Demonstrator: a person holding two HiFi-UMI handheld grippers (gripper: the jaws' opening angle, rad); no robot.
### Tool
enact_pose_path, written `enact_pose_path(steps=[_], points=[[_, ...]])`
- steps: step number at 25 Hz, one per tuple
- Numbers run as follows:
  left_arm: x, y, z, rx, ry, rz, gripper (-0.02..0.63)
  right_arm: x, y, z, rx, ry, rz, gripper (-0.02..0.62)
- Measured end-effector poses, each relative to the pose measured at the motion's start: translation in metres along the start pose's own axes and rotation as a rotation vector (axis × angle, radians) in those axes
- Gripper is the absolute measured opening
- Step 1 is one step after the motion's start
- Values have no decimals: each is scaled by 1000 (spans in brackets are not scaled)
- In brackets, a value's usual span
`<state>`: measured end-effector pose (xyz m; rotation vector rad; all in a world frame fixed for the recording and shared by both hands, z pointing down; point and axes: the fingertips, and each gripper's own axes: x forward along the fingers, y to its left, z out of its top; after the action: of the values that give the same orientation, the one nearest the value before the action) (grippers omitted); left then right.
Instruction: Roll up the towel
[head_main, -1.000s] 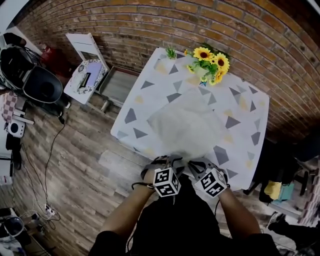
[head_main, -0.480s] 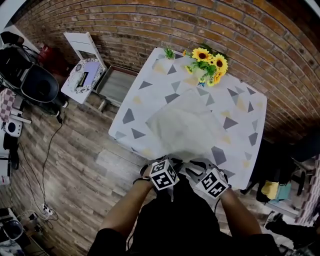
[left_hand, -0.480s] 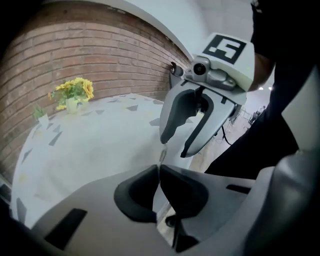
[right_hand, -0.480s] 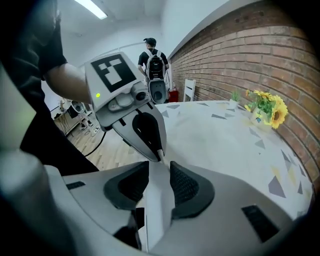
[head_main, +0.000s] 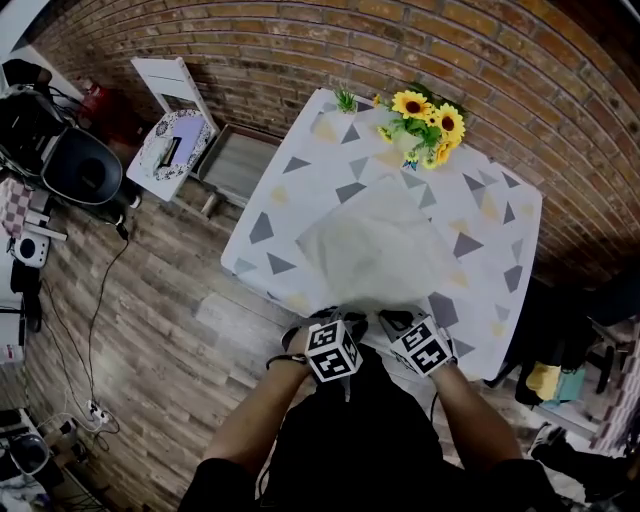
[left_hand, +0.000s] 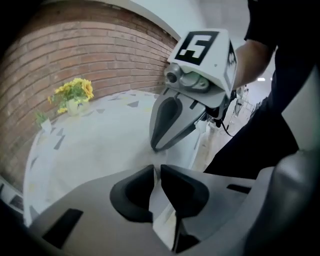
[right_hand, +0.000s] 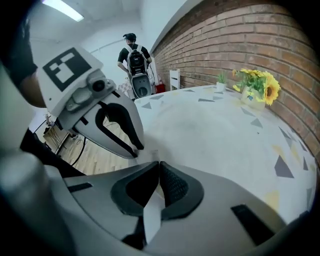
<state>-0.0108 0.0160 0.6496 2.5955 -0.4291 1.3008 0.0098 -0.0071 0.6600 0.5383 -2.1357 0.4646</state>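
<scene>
White cloth towel (head_main: 375, 245) lies spread flat on the surface (head_main: 480, 300), a table under a white cloth printed with grey and yellow triangles. The left gripper (left_hand: 157, 169) has the towel's near edge pinched between its jaws, which are easing open slightly. The right gripper (right_hand: 158, 165), just beside it, is closing its jaws on the same edge.

This looks like the first grasp, with no roll formed yet. Next, both grippers should turn the edge over together, towards the yellow sunflowers in their vase (head_main: 425, 120), keeping level so the roll starts straight.

The head view shows the whole flat towel, but the marker cubes hide the pinch there. Only the gripper views show cloth between the pads.
</scene>
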Motion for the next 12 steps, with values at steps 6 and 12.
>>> enact_pose_path(steps=[6, 12], points=[[8, -3, 7, 181, 42, 70, 72, 6, -2, -4, 33, 47, 17, 26], [19, 4, 2, 154, 72, 49, 101, -9, 7, 4, -87, 28, 13, 81]])
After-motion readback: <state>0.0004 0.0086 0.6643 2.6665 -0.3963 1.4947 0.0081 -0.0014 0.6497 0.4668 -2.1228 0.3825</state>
